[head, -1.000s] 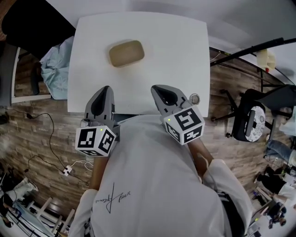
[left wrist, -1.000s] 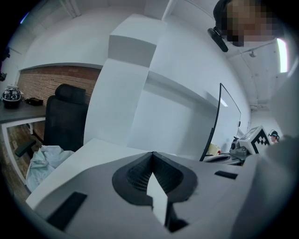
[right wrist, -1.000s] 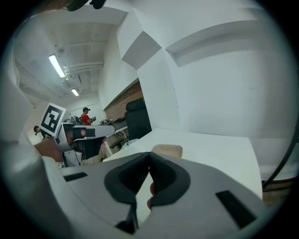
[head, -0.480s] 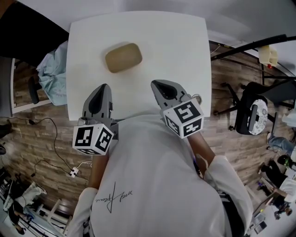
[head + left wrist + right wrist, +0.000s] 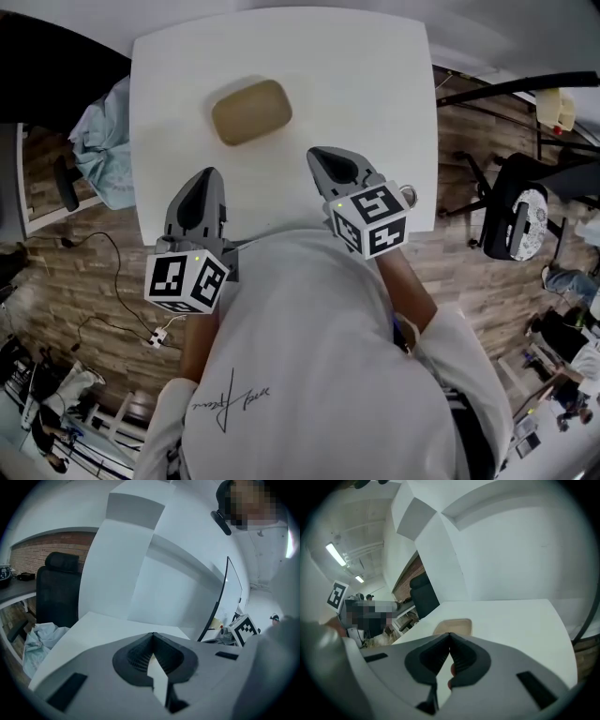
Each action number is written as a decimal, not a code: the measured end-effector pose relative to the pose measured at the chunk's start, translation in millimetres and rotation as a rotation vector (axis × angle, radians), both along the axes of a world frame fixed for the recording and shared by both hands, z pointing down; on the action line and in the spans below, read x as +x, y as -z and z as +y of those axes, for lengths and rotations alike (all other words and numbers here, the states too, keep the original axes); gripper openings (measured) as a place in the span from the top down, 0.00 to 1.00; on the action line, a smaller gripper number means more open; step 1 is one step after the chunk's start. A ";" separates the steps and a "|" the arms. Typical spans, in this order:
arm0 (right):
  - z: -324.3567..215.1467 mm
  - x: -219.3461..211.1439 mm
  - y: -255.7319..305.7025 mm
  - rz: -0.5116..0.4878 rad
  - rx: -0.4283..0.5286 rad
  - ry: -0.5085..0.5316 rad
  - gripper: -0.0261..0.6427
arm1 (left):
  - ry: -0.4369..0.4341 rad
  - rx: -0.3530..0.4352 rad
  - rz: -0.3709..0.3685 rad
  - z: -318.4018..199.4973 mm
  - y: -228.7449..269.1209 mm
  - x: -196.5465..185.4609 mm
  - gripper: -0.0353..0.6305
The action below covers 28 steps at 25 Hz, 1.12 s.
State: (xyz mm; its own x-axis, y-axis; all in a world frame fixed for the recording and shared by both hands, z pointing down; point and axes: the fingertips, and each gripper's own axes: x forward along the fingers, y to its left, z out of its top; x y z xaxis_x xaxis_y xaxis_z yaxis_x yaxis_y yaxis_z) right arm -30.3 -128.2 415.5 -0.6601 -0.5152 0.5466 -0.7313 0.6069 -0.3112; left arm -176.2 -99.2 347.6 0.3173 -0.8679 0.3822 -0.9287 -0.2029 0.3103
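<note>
Change: not much between the two tools. The camera on the head has tipped, so the white table (image 5: pixel 375 75) fills more of the top of the head view than a second ago. Both grippers still hover over its near edge.
Left gripper: the left gripper (image 5: pixel 208 180) has its jaws pressed together with nothing between them, the same as a second ago.
Right gripper: the right gripper (image 5: pixel 321 157) is also closed tight and empty. Its own view now shows more of the tabletop (image 5: pixel 515 620), so it looks to have tilted down a touch.
Dish: the tan rounded dish (image 5: pixel 251 111) has not budged. It sits left of the table's middle, about halfway back, ahead of the left gripper and clear of both tips. The right gripper view catches its rim (image 5: pixel 452 626) just beyond the closed jaws.
Meaning: nothing has been touched or gripped yet, and the dish lies as it lay.
Around: a light-blue cloth (image 5: pixel 103 141) hangs off the table's left edge.
Writing: there is a looping script line on the white shirt (image 5: pixel 225 398), too small to read. The marker cubes (image 5: pixel 187 279) carry black-and-white square patterns, no letters. No brand shows on the dish.
</note>
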 end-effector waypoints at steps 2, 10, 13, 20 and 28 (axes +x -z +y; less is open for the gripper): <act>-2.9 0.2 -6.7 -0.012 -0.025 -0.011 0.95 | -0.002 -0.014 -0.002 -0.7 -3.0 0.2 0.94; -15.8 0.2 -29.2 -0.025 -0.089 -0.029 0.95 | -0.005 -0.043 -0.011 -9.6 -10.6 -1.5 0.94; -18.3 0.9 -36.7 -0.029 -0.107 -0.032 0.95 | -0.001 -0.055 -0.008 -9.7 -14.7 -0.4 0.94; -24.4 0.1 -53.5 -0.069 -0.167 -0.046 0.95 | 0.011 -0.085 -0.006 -12.6 -23.2 1.6 0.94; -33.2 2.3 -67.7 -0.138 -0.227 -0.071 0.95 | 0.011 -0.111 -0.011 -17.1 -28.4 4.3 0.94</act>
